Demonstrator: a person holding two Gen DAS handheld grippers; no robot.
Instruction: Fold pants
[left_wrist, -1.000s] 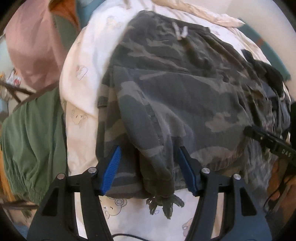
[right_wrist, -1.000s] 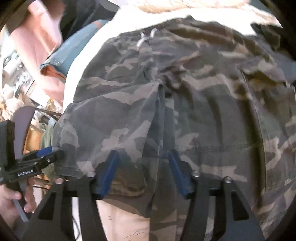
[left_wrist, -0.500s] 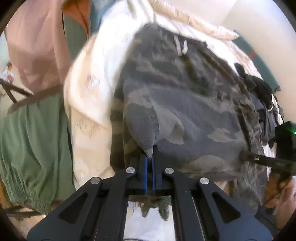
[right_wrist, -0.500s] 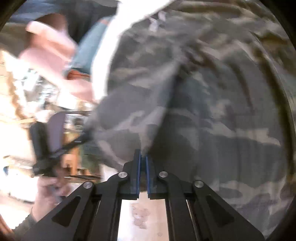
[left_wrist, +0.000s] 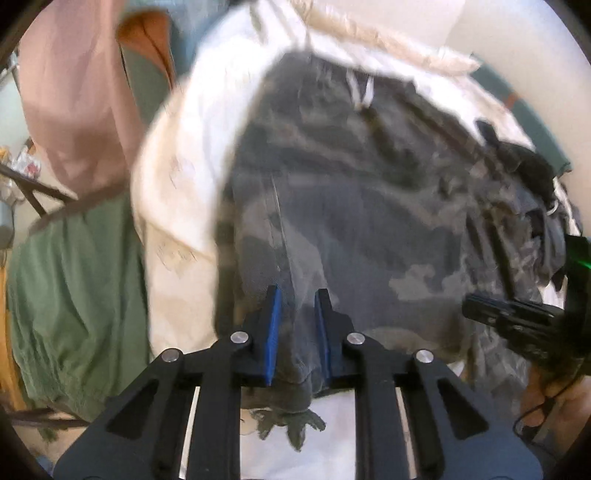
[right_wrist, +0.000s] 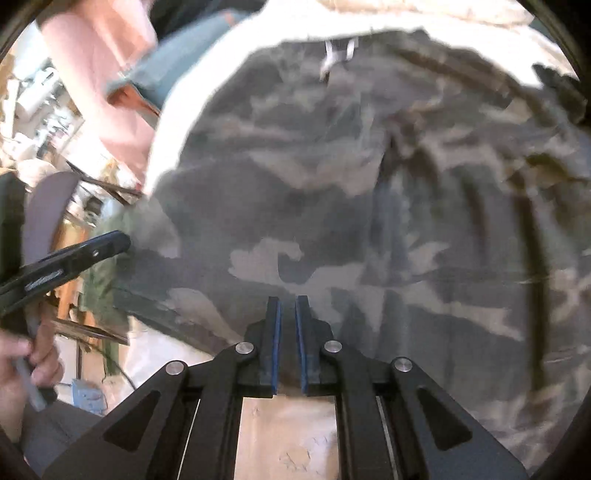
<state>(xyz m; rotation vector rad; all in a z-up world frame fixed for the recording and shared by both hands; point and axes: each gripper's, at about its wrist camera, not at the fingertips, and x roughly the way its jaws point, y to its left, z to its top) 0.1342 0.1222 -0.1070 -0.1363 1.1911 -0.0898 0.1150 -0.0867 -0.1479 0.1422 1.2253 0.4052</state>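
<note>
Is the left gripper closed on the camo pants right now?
Yes. Left gripper pinches the camo pants hem between its blue pads.

Both views are smeared by motion blur. The camouflage pants (right_wrist: 369, 206) run off the right wrist picture's right edge, and their hem (left_wrist: 291, 369) is partly hidden behind the jaws.

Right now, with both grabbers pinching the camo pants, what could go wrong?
The left hand-held gripper pinches only a small bunch near the frayed hem of the camo pants, so the cloth might slip out when lifted. The right hand-held gripper also holds just a thin fold at the edge. The pants lie on a white sheet, which could get dragged along and spoil the fold.
</note>
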